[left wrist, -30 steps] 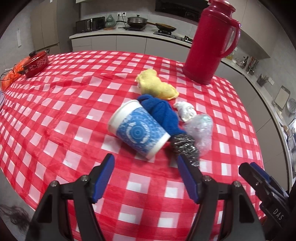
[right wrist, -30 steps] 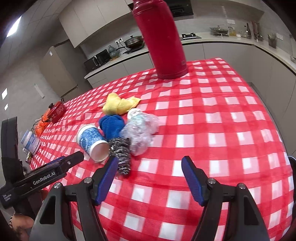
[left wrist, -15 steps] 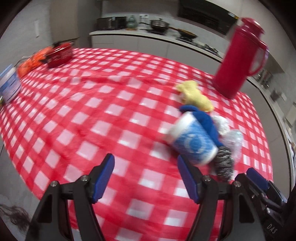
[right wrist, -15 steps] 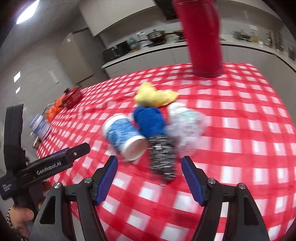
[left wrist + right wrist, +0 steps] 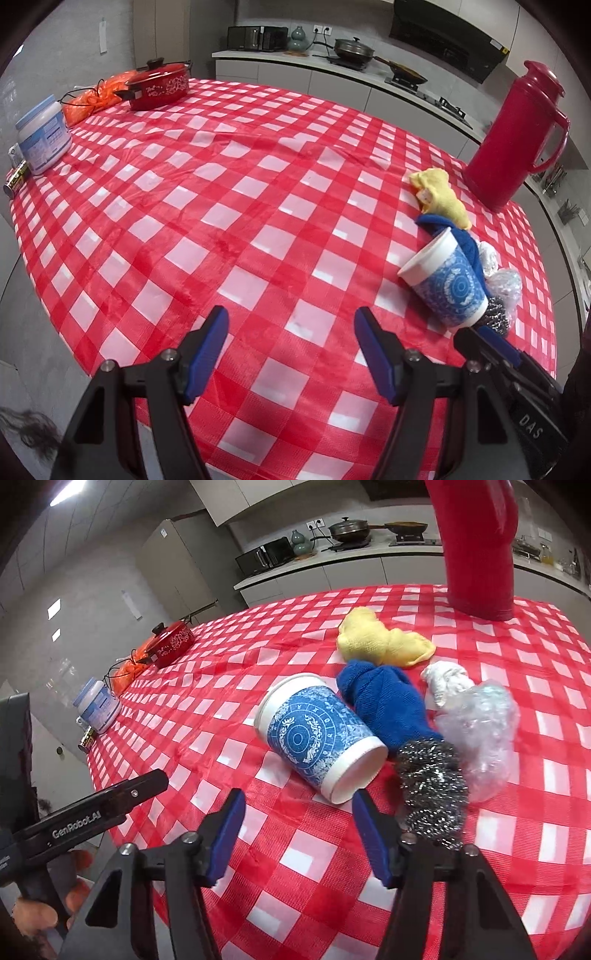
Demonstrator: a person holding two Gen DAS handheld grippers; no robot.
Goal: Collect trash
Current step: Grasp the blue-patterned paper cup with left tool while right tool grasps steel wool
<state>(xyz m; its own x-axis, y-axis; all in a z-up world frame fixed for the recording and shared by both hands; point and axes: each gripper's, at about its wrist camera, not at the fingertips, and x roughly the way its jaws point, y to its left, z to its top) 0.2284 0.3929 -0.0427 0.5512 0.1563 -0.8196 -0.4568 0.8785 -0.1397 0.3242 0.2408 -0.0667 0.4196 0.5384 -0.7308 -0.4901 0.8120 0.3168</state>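
Trash pile's sitting at 12 o'clock of the right gripper (image 5: 297, 805): one paper cup (image 5: 318, 734), two cloths, one scrubber (image 5: 432, 781). Its empty jaws are closing; left gripper (image 5: 290, 330) is gaping, empty.

The counter (image 5: 229, 206) is covered in a red-and-white check; the paper cup (image 5: 317, 734) is patterned in blue and white medallions with white rims; a yellow cloth (image 5: 384, 644) and a deep blue cloth (image 5: 384, 705) are seen beside it; the scouring pad (image 5: 432, 779) is silvery grey; the crumpled plastic (image 5: 480, 727) is clear; the flask (image 5: 517, 136) is plain red; the pot (image 5: 162, 86) is red with white flowers; black claws carry blue pads (image 5: 371, 834).
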